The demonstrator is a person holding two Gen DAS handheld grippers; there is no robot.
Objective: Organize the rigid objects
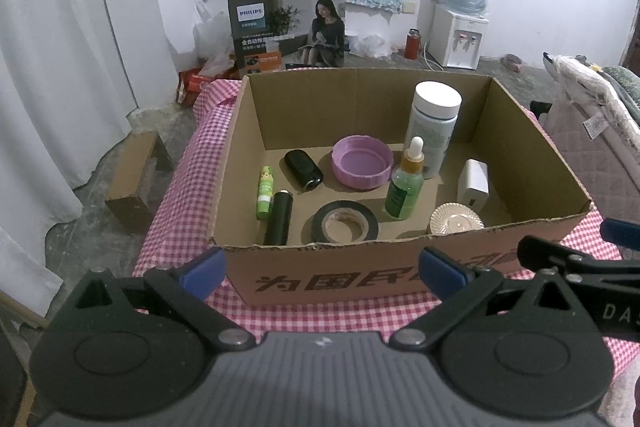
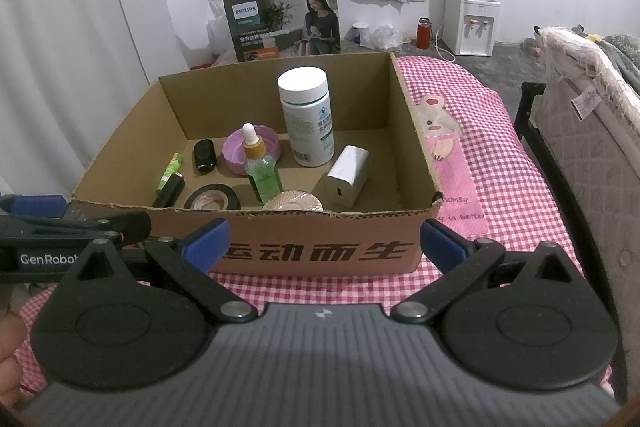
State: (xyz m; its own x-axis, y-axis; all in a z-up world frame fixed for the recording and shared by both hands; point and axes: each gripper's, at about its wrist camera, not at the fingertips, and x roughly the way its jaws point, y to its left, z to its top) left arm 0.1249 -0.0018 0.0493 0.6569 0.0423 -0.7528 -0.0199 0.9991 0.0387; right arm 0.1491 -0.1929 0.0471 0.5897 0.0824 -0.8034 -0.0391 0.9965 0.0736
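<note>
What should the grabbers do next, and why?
Probably lift the left gripper over the cardboard box rim toward the tape roll. Both it and the right gripper are open and empty, outside the box's front wall, and the roll lies nearest.

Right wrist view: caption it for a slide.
Open right gripper faces a cardboard box holding a white bottle, dropper bottle and tape roll.

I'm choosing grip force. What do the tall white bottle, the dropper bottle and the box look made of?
White bottle: likely matte plastic, opaque, with a printed label. Dropper bottle: clear green body showing glints, glass or hard plastic, I cannot tell which; tan collar, white rubbery-looking bulb. Box: brown corrugated cardboard, matte, with ragged cut edges.
</note>
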